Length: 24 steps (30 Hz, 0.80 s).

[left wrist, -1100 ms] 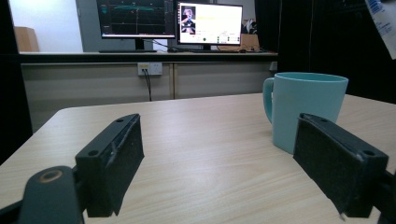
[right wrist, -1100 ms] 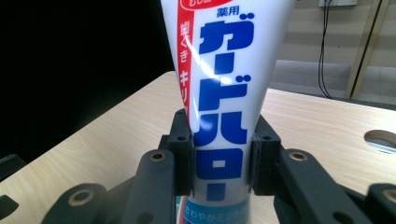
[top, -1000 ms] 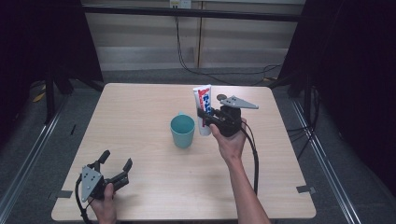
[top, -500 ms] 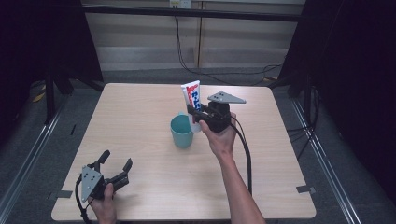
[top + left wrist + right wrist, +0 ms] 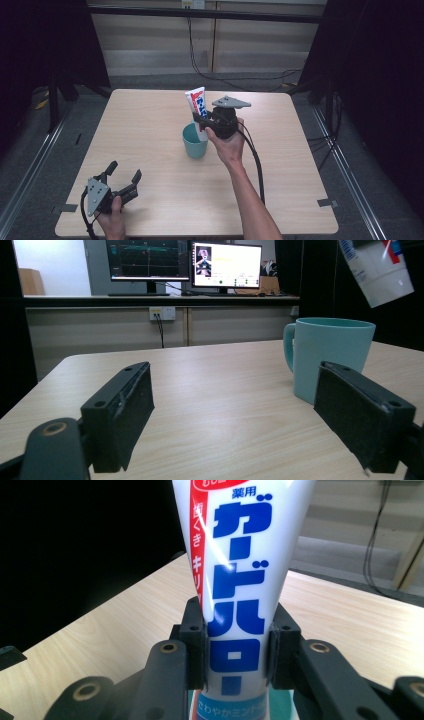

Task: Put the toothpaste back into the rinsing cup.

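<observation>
While your right gripper [image 5: 201,121] clamps the toothpaste tube [image 5: 196,103] upright, the tube's lower end sits just over the teal mug [image 5: 194,142] mid-table; your left gripper [image 5: 121,175] rests near the front-left corner w/ jaws spread, nothing between them

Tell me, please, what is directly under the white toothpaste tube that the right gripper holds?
The teal mug sits below the white toothpaste tube; the right gripper hides the tube's lower end.

Right gripper [image 5: 202,121] jaws clamped, left gripper [image 5: 122,175] jaws spread
</observation>
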Tool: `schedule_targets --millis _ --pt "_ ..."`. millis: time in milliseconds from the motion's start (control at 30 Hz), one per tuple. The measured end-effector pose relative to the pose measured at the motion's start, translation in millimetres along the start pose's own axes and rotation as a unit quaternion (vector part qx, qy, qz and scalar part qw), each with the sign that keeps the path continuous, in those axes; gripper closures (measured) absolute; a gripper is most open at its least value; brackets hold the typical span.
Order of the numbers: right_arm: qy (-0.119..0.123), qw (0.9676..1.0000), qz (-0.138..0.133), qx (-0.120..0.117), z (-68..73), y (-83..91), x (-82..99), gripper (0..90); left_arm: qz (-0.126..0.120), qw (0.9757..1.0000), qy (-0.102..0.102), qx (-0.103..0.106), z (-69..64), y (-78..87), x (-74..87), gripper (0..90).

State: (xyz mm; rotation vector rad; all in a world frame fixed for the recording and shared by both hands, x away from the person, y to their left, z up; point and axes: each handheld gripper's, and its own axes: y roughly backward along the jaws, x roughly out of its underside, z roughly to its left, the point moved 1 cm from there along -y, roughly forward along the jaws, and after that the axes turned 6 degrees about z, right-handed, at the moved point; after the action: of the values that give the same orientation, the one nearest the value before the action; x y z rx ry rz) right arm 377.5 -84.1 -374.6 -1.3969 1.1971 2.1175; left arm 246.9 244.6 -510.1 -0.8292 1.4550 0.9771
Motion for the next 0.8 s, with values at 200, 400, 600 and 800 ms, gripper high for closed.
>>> schedule_targets --millis 200,400,600,800 --pt "-0.005 0.9999 0.008 0.004 0.2 -16.4 -3.1 67.9 -0.001 1.0000 0.000 -0.003 -0.1 -0.3 0.1 16.0" --pt "-0.003 0.9999 0.010 -0.005 -0.2 -24.1 -4.8 67.7 -0.002 1.0000 -0.002 0.002 0.2 -0.2 0.1 16.1" --pt "0.006 0.9996 0.027 0.009 -4.3 -30.9 -5.9 67.5 0.001 1.0000 -0.005 0.001 0.7 0.2 0.2 16.1" --pt "0.007 0.9994 0.033 0.006 -7.7 -36.0 -1.6 67.3 0.001 1.0000 -0.006 0.002 0.8 0.2 0.2 16.1"
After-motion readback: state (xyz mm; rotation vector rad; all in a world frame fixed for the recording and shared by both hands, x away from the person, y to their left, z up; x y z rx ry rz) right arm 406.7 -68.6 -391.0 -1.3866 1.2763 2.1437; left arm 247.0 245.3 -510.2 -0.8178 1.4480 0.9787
